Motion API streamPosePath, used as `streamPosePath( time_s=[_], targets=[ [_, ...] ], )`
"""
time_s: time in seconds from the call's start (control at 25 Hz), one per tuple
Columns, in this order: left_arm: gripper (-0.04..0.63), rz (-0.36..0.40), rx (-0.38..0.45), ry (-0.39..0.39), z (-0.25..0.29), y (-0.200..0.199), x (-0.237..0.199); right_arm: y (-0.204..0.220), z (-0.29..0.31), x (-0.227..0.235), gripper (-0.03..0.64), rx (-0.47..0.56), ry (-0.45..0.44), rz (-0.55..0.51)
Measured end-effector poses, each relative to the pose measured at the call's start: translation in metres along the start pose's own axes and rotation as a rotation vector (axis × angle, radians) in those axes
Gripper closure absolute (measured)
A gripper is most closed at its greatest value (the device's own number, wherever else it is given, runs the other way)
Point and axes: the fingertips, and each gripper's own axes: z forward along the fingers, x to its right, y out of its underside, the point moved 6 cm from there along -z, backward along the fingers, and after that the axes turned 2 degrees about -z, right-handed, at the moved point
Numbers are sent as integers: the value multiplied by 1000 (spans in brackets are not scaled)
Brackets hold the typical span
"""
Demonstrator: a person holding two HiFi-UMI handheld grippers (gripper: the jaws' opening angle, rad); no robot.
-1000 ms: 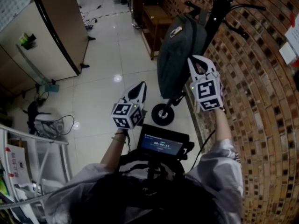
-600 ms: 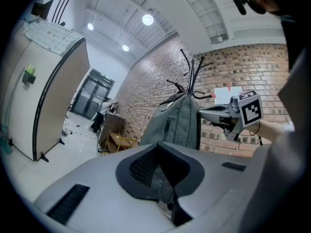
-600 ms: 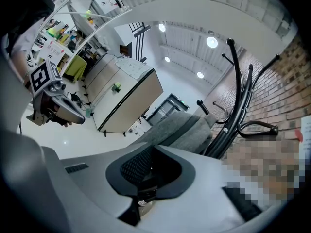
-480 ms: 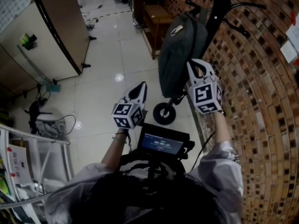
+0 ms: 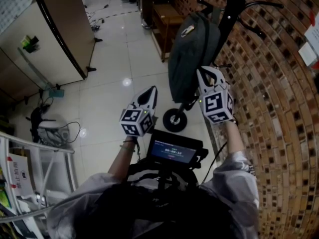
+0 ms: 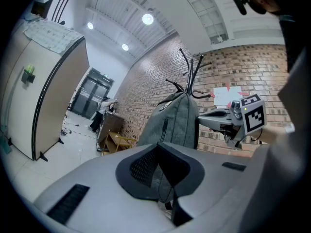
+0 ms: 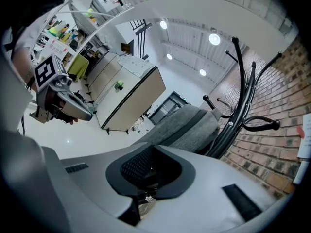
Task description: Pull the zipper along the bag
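Observation:
A grey backpack (image 5: pixel 192 54) hangs from a black coat stand (image 5: pixel 234 9) against the brick wall. My right gripper (image 5: pixel 207 72) is at the bag's lower right side, jaws closed, with a small metal zipper pull (image 7: pixel 146 196) caught between them in the right gripper view. The bag (image 7: pixel 182 125) rises just beyond those jaws. My left gripper (image 5: pixel 151 91) hovers shut and empty over the floor, left of the bag and apart from it. In the left gripper view the bag (image 6: pixel 177 123) hangs ahead, with the right gripper (image 6: pixel 204 122) beside it.
A small black wheel (image 5: pixel 174 120) stands on the floor under the bag. A wooden stool (image 5: pixel 167 21) sits behind it by the brick wall (image 5: pixel 279 108). A tall cabinet (image 5: pixel 65 24) is at far left, and a screen (image 5: pixel 174 151) sits on my chest rig.
My right gripper has shifted a little left and up along the bag's side. The left gripper has stayed where it was.

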Motion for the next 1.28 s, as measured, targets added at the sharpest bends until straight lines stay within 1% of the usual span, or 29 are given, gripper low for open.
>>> streamPosePath(
  time_s=[0.24, 0.44, 0.56, 0.84, 1.0, 1.12, 1.28],
  targets=[
    [588, -1, -4, 4, 0, 0, 2, 1, -1, -5, 611, -6, -13, -7],
    [588, 1, -7, 13, 1, -1, 6, 11, -5, -16, 611, -35, -22, -5],
    [588, 1, -7, 17, 2, -2, 7, 8, -5, -18, 611, -30, -28, -3],
    [588, -1, -14, 18, 3, 0, 7, 12, -7, -31, 611, -56, -38, -32],
    [588, -6, -13, 14, 4, -1, 6, 21, -6, -46, 611, -84, -68, -60],
    [588, -6, -14, 13, 4, 1, 5, 31, -5, -56, 611, -96, -89, -51],
    [588, -8, -16, 6, 3, 1, 3, 33, -5, -59, 609, -106, -88, -43]
  ],
)
